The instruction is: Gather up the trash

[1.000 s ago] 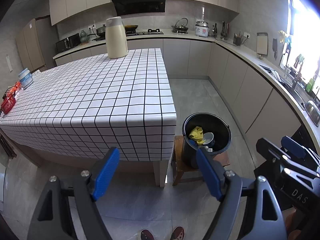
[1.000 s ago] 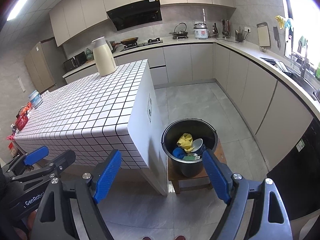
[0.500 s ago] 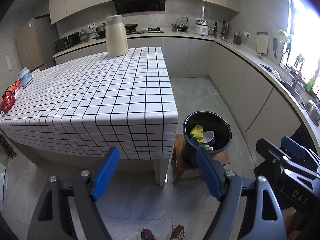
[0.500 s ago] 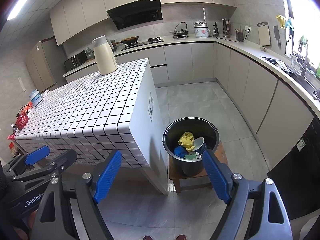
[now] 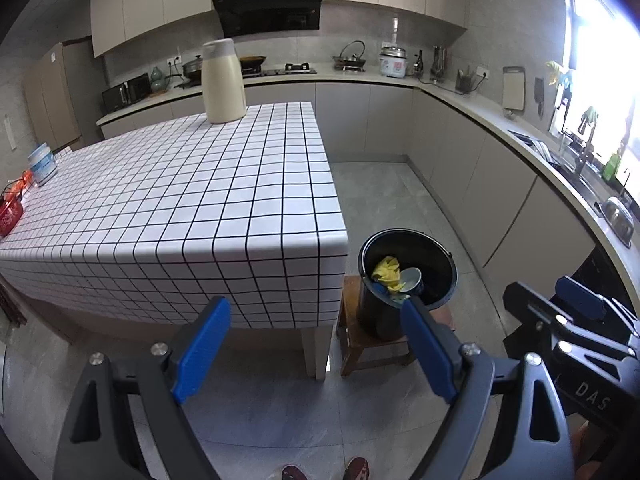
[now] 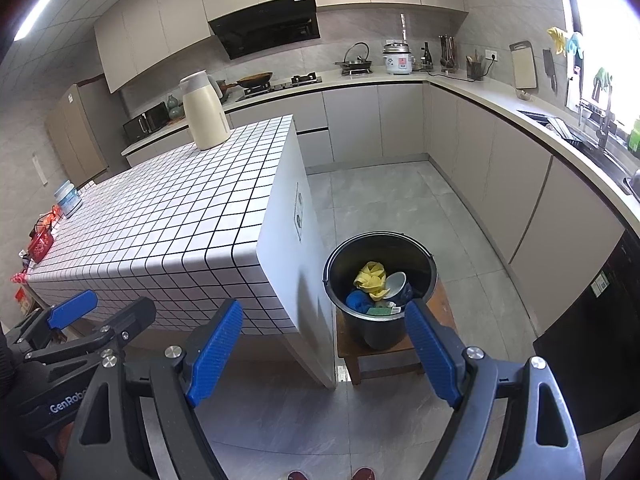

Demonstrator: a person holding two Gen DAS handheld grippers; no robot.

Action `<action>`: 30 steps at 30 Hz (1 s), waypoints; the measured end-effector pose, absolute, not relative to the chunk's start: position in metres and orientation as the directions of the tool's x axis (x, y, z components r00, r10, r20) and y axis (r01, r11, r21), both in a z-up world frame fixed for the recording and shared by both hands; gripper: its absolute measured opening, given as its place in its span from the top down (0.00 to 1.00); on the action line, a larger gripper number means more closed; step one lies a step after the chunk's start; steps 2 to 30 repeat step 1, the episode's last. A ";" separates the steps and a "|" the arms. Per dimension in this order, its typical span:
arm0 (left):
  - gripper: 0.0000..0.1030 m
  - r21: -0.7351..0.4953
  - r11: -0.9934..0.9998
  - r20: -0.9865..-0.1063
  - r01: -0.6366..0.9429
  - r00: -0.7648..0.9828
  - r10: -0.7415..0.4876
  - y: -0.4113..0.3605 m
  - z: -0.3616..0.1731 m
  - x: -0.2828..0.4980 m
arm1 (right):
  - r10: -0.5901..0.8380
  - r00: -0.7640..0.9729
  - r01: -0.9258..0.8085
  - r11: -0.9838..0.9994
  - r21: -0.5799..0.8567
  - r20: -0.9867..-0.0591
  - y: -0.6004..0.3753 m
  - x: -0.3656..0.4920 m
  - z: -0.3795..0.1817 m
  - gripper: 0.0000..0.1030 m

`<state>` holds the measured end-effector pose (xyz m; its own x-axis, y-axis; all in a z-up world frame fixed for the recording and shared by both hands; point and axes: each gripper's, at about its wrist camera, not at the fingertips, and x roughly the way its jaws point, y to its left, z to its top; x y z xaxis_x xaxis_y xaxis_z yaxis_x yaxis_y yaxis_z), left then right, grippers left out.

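just beyond both tools (image 5: 316, 356), trash bucket (image 5: 408, 280)

White black-gridded tablecloth (image 5: 208, 184), cream jug (image 5: 221, 82), black bucket (image 6: 380, 330).

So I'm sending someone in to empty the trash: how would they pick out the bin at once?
Start at the big table with the white grid-pattern cloth. Just past its near right corner a low wooden stool stands on the grey floor, and the black bucket sits on top of it. It is the only round black container there, with a crumpled yellow wrapper and a white bowl inside.
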<state>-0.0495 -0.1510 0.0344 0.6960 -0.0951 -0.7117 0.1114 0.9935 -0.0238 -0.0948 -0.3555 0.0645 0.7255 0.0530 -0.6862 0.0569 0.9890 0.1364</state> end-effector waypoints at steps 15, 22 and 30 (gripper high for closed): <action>0.12 -0.022 0.993 -0.715 0.113 0.692 -0.095 -0.151 0.035 -0.049 | 0.049 0.726 0.059 0.989 0.134 -0.686 -0.355 -0.095 0.065 0.17; 0.12 -0.022 0.993 -0.715 0.113 0.692 -0.095 -0.151 0.035 -0.049 | 0.049 0.726 0.059 0.989 0.134 -0.686 -0.355 -0.095 0.065 0.17; 0.12 -0.022 0.993 -0.715 0.113 0.692 -0.095 -0.151 0.035 -0.049 | 0.049 0.726 0.059 0.989 0.134 -0.686 -0.355 -0.095 0.065 0.17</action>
